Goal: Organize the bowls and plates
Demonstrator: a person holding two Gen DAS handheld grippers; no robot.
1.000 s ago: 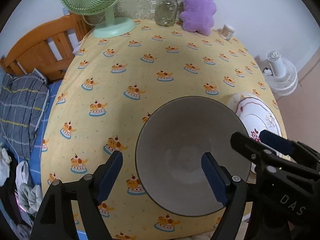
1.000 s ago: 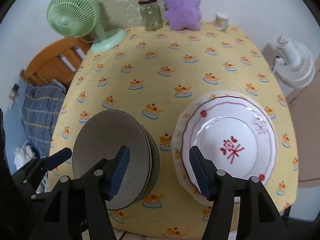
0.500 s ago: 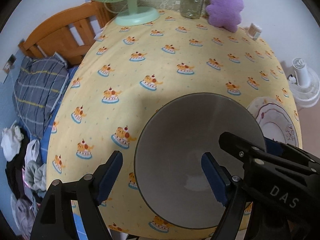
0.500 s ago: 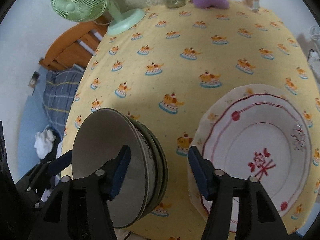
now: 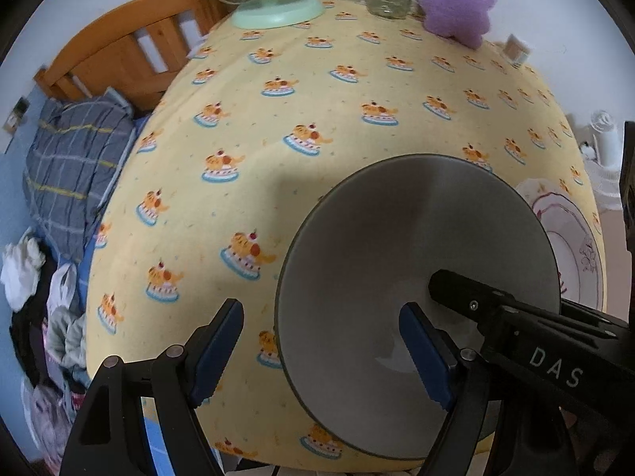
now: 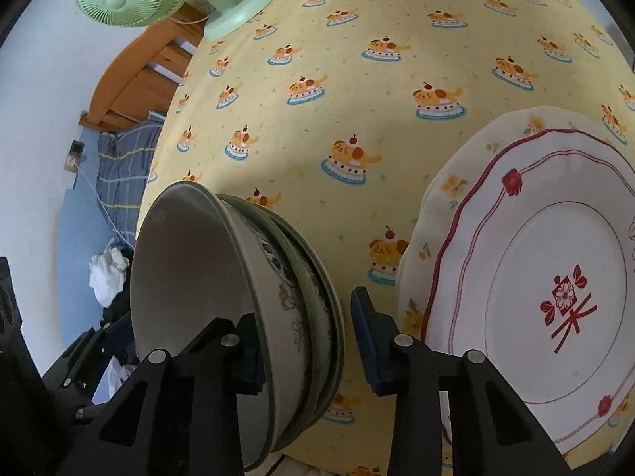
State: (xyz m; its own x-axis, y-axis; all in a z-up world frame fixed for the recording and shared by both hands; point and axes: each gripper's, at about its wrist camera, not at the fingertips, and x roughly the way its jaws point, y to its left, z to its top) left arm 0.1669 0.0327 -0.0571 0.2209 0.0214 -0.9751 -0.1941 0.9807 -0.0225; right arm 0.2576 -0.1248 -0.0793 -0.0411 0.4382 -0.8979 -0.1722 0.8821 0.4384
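Closing astride the bowl stack (image 6: pixel 246 277), unclamped, right tool (image 6: pixel 305 317) alone shows the nested rims.

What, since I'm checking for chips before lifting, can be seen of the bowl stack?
The bowl stack: nested glazed bowls, grey inside, green-rimmed, dark line drawing on the top one's wall; no chips visible. It sits on the yellow tablecloth beside the plates. The right hand-held gripper straddles its near rim, jaws just closing, outer pad clear.
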